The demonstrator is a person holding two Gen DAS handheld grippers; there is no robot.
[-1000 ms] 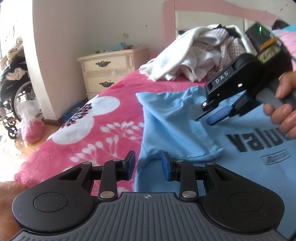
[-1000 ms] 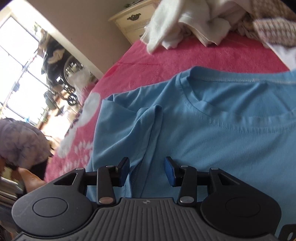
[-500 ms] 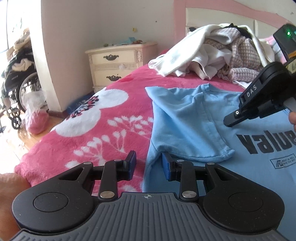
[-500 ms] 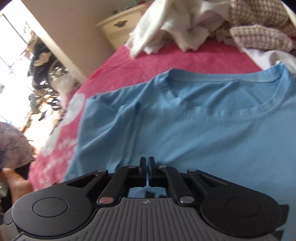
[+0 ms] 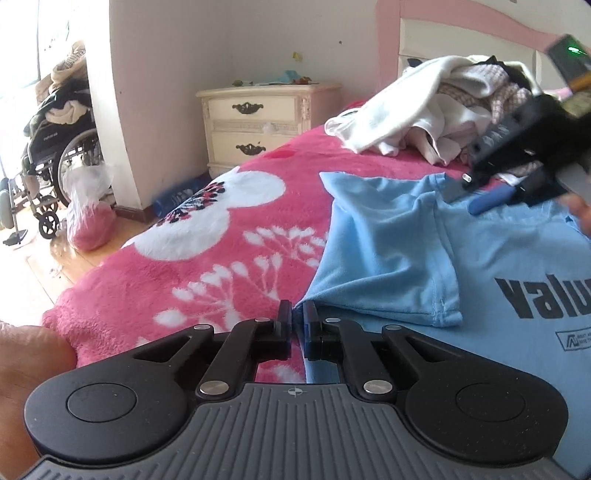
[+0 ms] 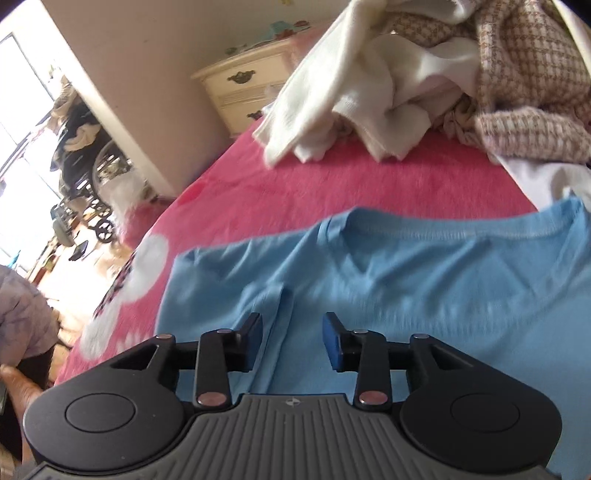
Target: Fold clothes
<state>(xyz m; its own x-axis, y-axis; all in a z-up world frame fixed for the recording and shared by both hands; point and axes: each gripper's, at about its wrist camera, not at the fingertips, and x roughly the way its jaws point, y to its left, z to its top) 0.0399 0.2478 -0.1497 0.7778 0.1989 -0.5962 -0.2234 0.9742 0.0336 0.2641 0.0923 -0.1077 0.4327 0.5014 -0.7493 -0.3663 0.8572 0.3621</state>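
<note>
My shirt [image 5: 388,251] lies flat on the bed [image 5: 221,258]. Behind the shirt, toward the headboard [image 5: 443,22], sits a clothes pile [image 6: 424,92]. Left of the bed stands a nightstand [image 5: 266,125], and farther left on the floor a wheelchair [image 5: 48,158] with a bag [image 5: 90,218] beside it.

Cream nightstand [image 5: 267,125], wooden floor [image 5: 48,266], wheelchair [image 5: 48,162]

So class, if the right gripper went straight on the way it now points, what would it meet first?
Most likely the blue T-shirt, at the fold just ahead of the right gripper, whose jaws are opening with nothing between them; depth is hard to judge.
</note>
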